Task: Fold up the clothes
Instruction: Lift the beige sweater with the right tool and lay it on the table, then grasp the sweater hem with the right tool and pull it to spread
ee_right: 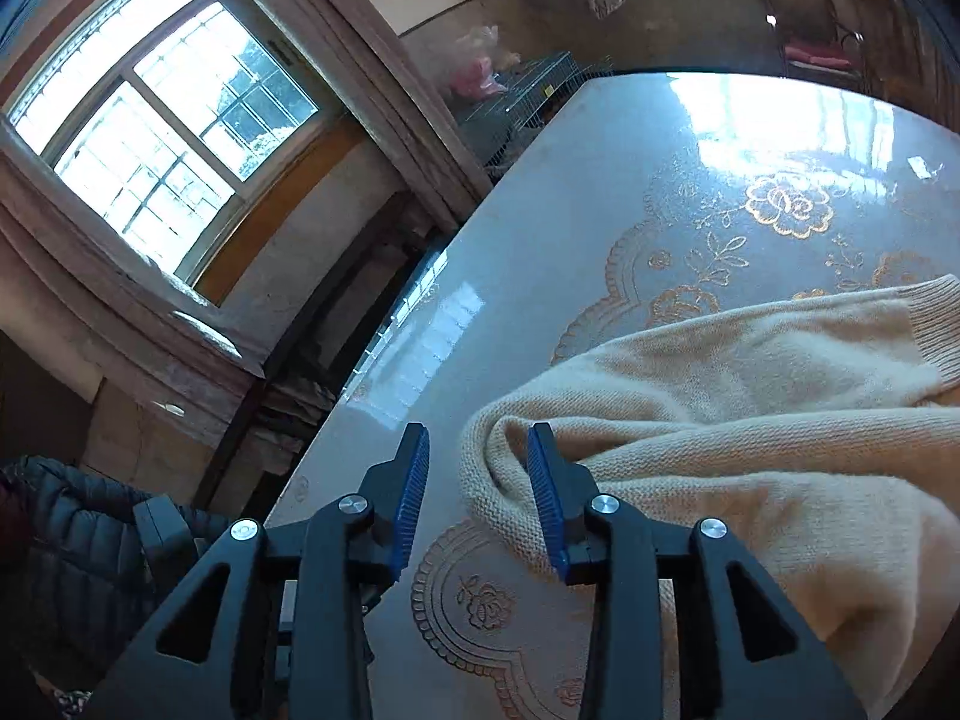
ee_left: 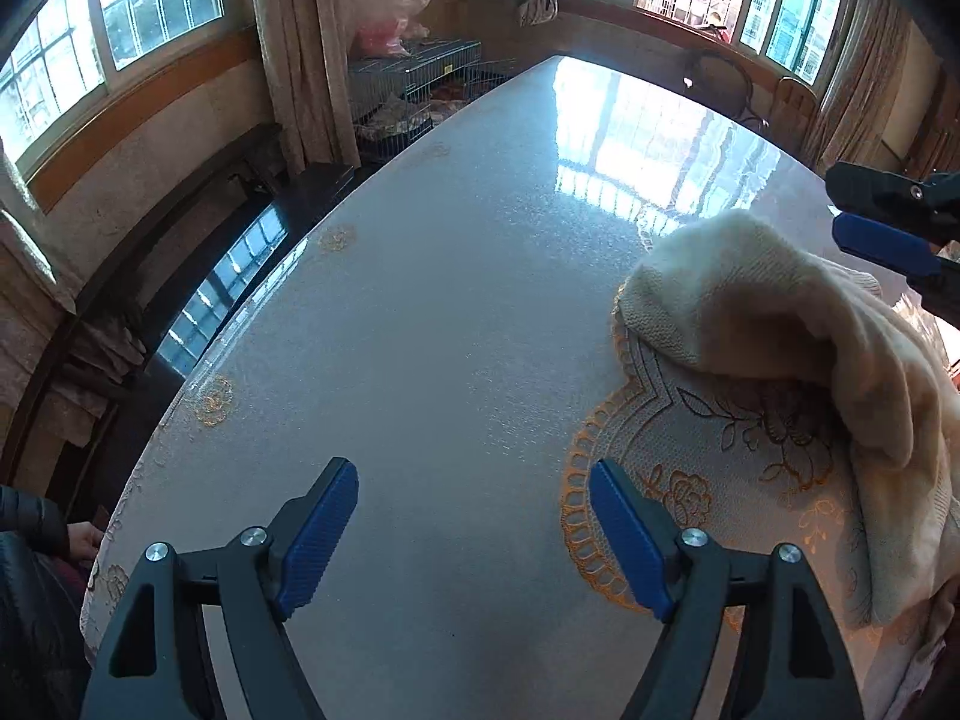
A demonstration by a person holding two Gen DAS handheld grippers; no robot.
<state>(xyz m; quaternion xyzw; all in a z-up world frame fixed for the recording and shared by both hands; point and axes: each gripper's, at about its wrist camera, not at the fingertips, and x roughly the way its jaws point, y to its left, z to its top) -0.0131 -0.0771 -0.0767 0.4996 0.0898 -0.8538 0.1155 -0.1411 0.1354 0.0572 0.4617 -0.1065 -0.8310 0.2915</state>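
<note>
A cream knitted sweater lies bunched on the right part of the table, over the gold flower pattern of the tablecloth. My left gripper hangs open and wide above bare tablecloth, left of the sweater, with nothing between its fingers. My right gripper comes in from the far right, just above the sweater's top fold. In the right wrist view the right gripper stands partly open. The sweater's rolled edge lies behind its right finger, and the pads do not press on it.
The table's left edge runs along a dark bench under the windows. A wire cage and a pink bag stand beyond the far end. A person's dark puffy sleeve and hand are at the near left corner.
</note>
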